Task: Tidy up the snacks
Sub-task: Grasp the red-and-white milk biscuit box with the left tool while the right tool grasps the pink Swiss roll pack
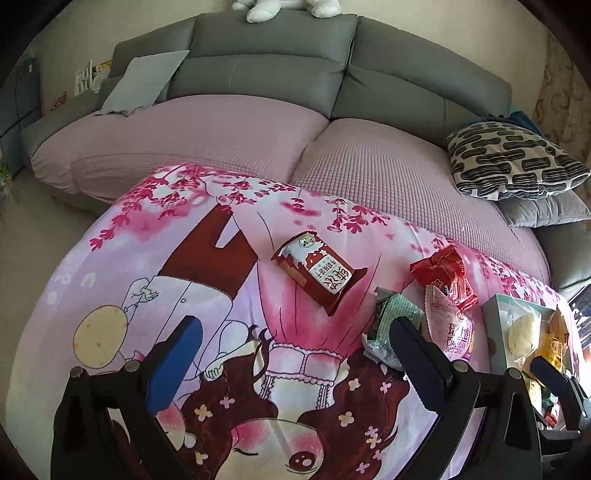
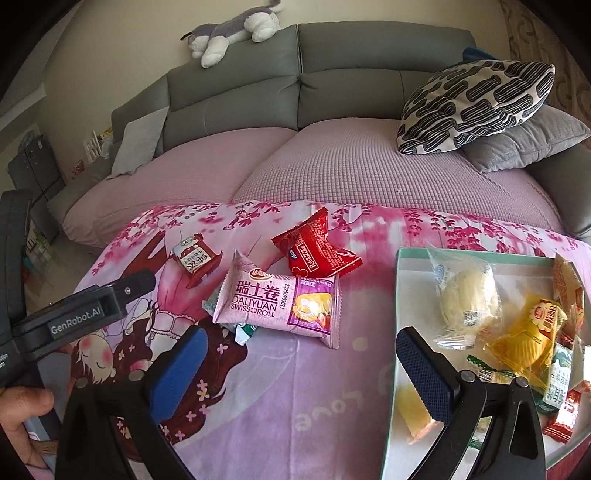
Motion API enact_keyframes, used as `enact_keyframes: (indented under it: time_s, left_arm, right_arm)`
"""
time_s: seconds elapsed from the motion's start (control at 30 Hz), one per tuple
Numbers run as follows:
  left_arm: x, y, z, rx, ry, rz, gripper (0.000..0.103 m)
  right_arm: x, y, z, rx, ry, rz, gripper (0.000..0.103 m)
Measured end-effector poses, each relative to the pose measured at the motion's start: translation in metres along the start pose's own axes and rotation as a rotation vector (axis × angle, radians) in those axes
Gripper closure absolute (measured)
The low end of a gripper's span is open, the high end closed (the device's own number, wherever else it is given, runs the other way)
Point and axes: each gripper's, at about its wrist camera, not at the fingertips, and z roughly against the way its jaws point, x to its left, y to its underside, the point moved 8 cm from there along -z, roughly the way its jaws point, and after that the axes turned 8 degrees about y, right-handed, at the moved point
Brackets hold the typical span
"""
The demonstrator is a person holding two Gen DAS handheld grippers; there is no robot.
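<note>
On the pink cartoon cloth lie loose snacks: a dark red wafer pack (image 1: 320, 272) (image 2: 193, 261), a bright red wrapper (image 1: 446, 275) (image 2: 317, 249), a pink Swiss roll pack (image 2: 281, 302) (image 1: 448, 325) and a green packet (image 1: 391, 325) (image 2: 246, 332) partly under it. A pale green box (image 2: 400, 258) (image 1: 496, 314) at the right holds several wrapped snacks, among them a pale bun (image 2: 468, 301) and a yellow pack (image 2: 524, 339). My left gripper (image 1: 295, 354) hovers open near the green packet. My right gripper (image 2: 301, 363) stands open at the box's left edge, holding nothing.
A grey sofa (image 1: 273, 70) with a pink cover (image 2: 332, 162) runs behind the cloth. A black-and-white patterned pillow (image 2: 476, 103) (image 1: 513, 160) rests on a grey cushion at the right. A plush dog (image 2: 229, 33) lies on the backrest. A hand (image 2: 22, 417) grips the left tool.
</note>
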Motion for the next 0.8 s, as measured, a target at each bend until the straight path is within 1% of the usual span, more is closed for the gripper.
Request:
enact_keyframes:
  time_s: [0.17,0.3,0.37,0.47,0.57,0.7,0.73,0.8]
  left_arm:
    - [0.006,-0.016,-0.014,0.022,0.023,0.012,0.002]
    - [0.003,-0.029,-0.03,0.042,0.058,0.006,0.002]
    - [0.001,-0.035,-0.039,0.052,0.063,0.003,0.002]
    - [-0.001,-0.039,-0.057,0.086,0.077,0.01,0.002]
    - [-0.001,-0.04,-0.076,0.122,0.071,0.024,0.003]
    - [0.0,-0.042,-0.093,0.137,0.074,0.05,0.003]
    - [0.001,-0.041,-0.097,0.145,0.071,0.053,0.004]
    - [0.002,-0.04,-0.104,0.154,0.064,0.059,0.01]
  right_arm:
    - [0.008,-0.004,-0.022,0.039,-0.033,-0.031,0.0]
    - [0.012,-0.007,-0.039,0.063,-0.044,-0.052,0.0]
    - [0.014,-0.009,-0.046,0.073,-0.047,-0.061,0.0]
    - [0.015,-0.011,-0.055,0.08,-0.048,-0.068,0.0]
    - [0.015,-0.012,-0.064,0.095,-0.055,-0.08,0.0]
    - [0.014,-0.011,-0.074,0.115,-0.081,-0.101,0.001]
    - [0.013,-0.01,-0.076,0.117,-0.084,-0.104,0.003]
    - [0.013,-0.01,-0.078,0.12,-0.102,-0.117,0.007]
